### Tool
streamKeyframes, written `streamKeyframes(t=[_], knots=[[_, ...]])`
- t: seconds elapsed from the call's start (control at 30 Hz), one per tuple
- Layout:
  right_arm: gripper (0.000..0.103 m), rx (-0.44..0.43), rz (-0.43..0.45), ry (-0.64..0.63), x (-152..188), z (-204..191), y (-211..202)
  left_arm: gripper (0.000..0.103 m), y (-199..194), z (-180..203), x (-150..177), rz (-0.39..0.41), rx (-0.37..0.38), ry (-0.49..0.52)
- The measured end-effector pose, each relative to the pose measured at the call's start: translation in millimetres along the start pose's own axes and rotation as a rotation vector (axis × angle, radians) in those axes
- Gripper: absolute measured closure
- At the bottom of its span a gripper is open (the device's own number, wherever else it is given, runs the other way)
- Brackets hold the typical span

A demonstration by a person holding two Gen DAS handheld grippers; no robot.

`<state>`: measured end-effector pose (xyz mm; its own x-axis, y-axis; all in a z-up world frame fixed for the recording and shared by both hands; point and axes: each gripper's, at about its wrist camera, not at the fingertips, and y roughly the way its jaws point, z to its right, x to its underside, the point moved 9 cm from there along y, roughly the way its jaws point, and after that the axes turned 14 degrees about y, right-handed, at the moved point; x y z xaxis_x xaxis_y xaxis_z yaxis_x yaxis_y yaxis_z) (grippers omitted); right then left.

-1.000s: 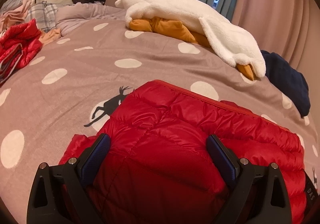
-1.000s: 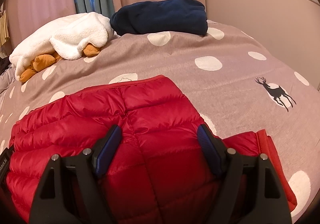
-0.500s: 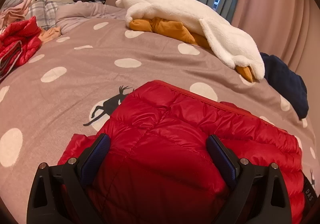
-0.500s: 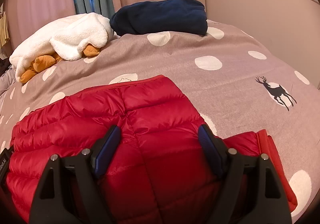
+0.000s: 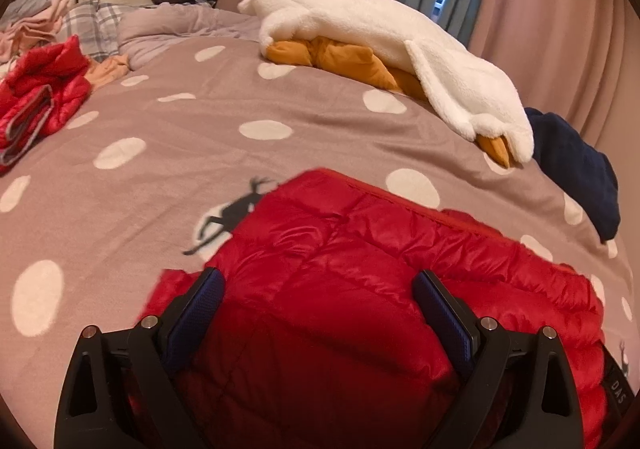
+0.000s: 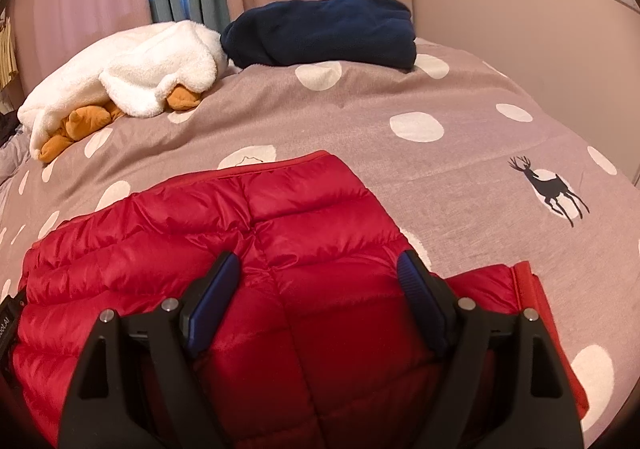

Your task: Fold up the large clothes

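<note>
Hovering over the red down jacket, your 2 grippers both stand wide with nothing pinched: the left gripper has just narrowed a little, padding between its jaws but unpressed, and the right gripper likewise. The jacket lies folded near the bed's near edge. Expect it light, puffy and slick (the shell will likely slide). Take hold at the stitched hem or a seam, pinching through both layers.
</note>
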<state>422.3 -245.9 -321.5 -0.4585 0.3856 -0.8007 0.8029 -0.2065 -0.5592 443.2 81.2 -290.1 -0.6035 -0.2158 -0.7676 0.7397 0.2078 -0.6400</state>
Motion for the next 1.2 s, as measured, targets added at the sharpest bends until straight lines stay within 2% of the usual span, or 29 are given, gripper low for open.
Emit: streamKeyframes(t=[0.03,0.07,0.1,0.17,0.2,0.23,0.3,0.4,0.47,0.5,0.53,0.57,0.6,0.63,0.77,1.2], knots=[[0.021,-0.003,-0.004,-0.004,-0.6,-0.3,-3.6,0.023,-5.3,-3.0,-0.7,0.000,0.007,-0.008],[0.023,-0.009,-0.005,-0.012,-1.2,-0.6,-10.9,0.029,-13.3,-7.8,-1.0,0.006,0.018,-0.028],[0.028,-0.016,0.006,-0.011,-2.1,0.0,-18.0,0.039,-20.7,-12.4,-1.8,0.011,0.027,-0.051],[0.040,-0.049,0.038,0.007,-3.9,1.1,-38.4,0.054,-38.2,-18.7,-2.3,0.009,0.051,-0.080],[0.051,-0.073,0.044,0.013,-3.4,-1.0,-48.3,0.063,-45.6,-18.3,-3.6,0.011,0.071,-0.077],[0.065,-0.094,0.045,0.014,-2.2,-4.0,-56.5,0.065,-53.2,-16.4,-4.9,0.018,0.093,-0.068],[0.079,-0.130,0.069,-0.021,3.2,-16.7,-77.2,0.068,-67.1,-13.0,-5.9,0.041,0.098,-0.045],[0.079,-0.198,0.103,-0.089,16.4,-40.5,-98.6,0.068,-78.3,-8.0,-1.0,0.087,0.073,0.004],[0.079,-0.218,0.079,-0.111,28.6,-49.3,-95.9,0.068,-65.5,-7.1,12.9,0.044,0.020,0.049],[0.079,-0.213,0.045,-0.111,38.6,-49.6,-86.4,0.068,-53.4,-8.8,22.5,0.003,-0.010,0.063],[0.079,-0.206,0.017,-0.104,47.8,-47.4,-77.3,0.068,-42.9,-9.5,32.6,-0.004,-0.028,0.082],[0.080,-0.208,0.001,-0.098,60.6,-43.5,-64.8,0.068,-39.8,-7.4,39.1,0.064,-0.041,0.118],[0.081,-0.221,0.016,-0.100,67.0,-41.5,-61.0,0.068,-39.5,-6.3,42.8,0.075,-0.034,0.123],[0.081,-0.228,0.026,-0.097,71.3,-39.7,-58.6,0.068,-37.8,-6.5,40.1,0.055,-0.026,0.120],[0.081,-0.223,-0.008,-0.079,70.6,-39.4,-49.7,0.068,-32.0,-5.1,41.5,0.035,-0.041,0.140],[0.081,-0.228,-0.012,-0.075,69.0,-37.2,-48.3,0.068,-32.6,-7.1,41.0,0.034,-0.037,0.139]])
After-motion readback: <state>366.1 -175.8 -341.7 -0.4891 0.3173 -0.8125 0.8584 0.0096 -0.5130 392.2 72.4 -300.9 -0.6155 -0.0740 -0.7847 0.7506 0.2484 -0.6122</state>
